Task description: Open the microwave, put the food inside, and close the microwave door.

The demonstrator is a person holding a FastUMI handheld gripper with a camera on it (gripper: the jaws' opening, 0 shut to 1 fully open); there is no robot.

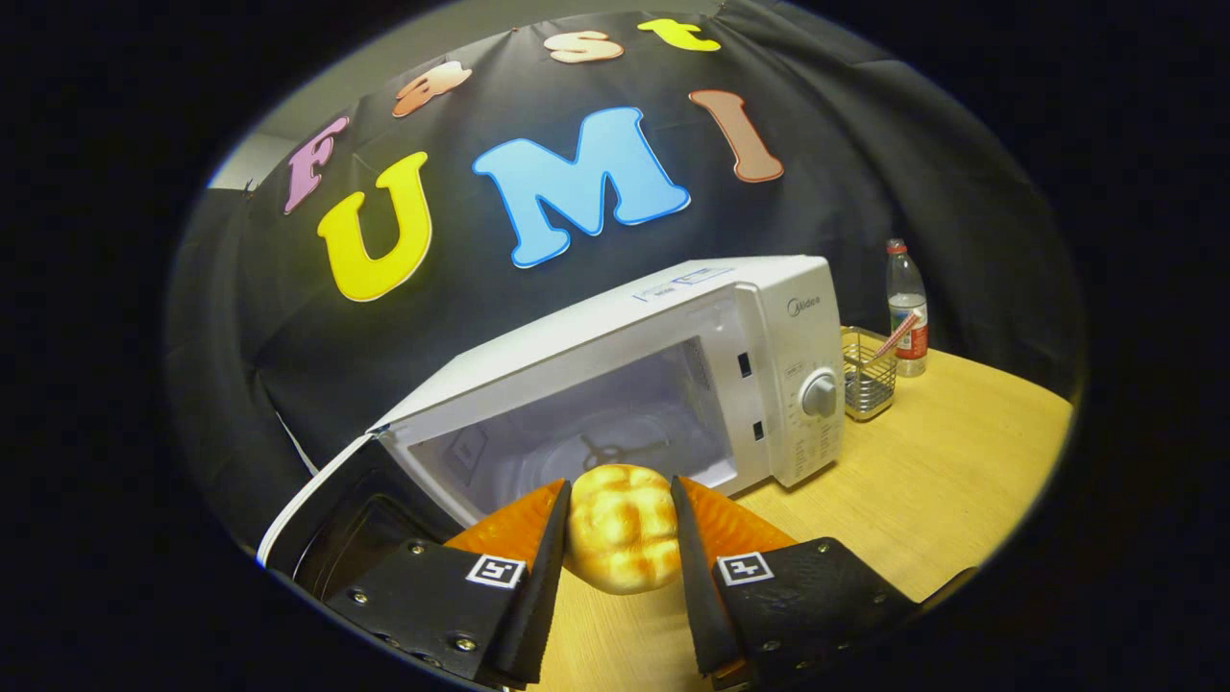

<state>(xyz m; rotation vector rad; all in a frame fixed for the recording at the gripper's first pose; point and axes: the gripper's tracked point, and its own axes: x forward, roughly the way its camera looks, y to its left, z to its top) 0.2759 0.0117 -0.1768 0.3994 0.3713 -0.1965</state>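
Wooden tabletop (pixel 942 461): gripper (pixel 620 538) clamps a bun (pixel 623 527) before the open microwave (pixel 625 384); next, carrying it inside.

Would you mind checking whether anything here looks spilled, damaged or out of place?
Nothing stands out. The microwave sits upright on the table, door open, cavity clean. The gripper holds the bun intact between its fingers.

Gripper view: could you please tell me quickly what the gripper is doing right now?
Gripper: fingers closed on the bread bun, held just in front of the open microwave.
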